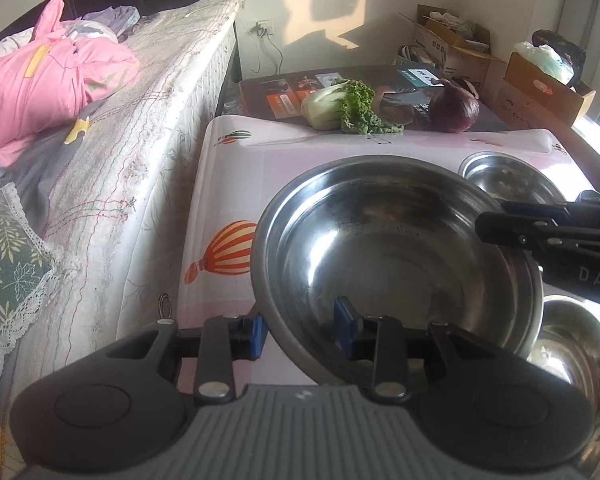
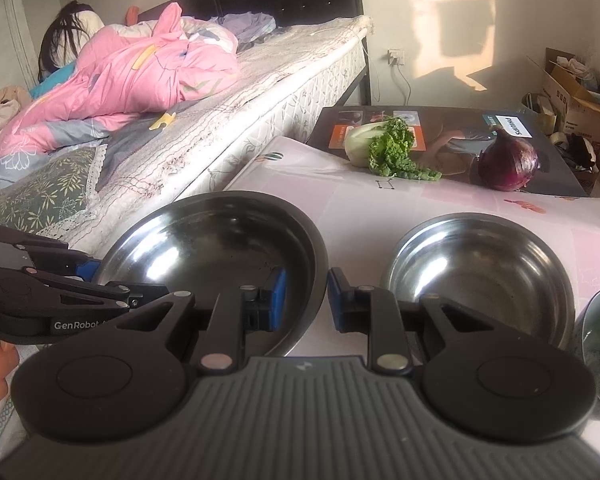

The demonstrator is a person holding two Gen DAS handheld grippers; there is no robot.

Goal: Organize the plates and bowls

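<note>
With both tools gripping opposite rim edges of the large steel bowl (image 1: pixel 396 248), the left tool (image 1: pixel 300 334) and right tool (image 2: pixel 306 298) are risking a slip that could be dropping it onto the smaller steel bowl (image 2: pixel 480 268) just beside the right tool on the desk (image 1: pixel 236 168).

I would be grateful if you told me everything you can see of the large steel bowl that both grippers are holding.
The large steel bowl is round, wide and fairly shallow, of shiny stainless-looking metal with a rolled rim and a dull, reflective inside that holds nothing. It sits tilted over the balloon-print tablecloth. The left gripper clamps its near rim, one blue pad inside and one outside; the right gripper pinches the opposite rim the same way. A smaller steel bowl stands beside it.
</note>
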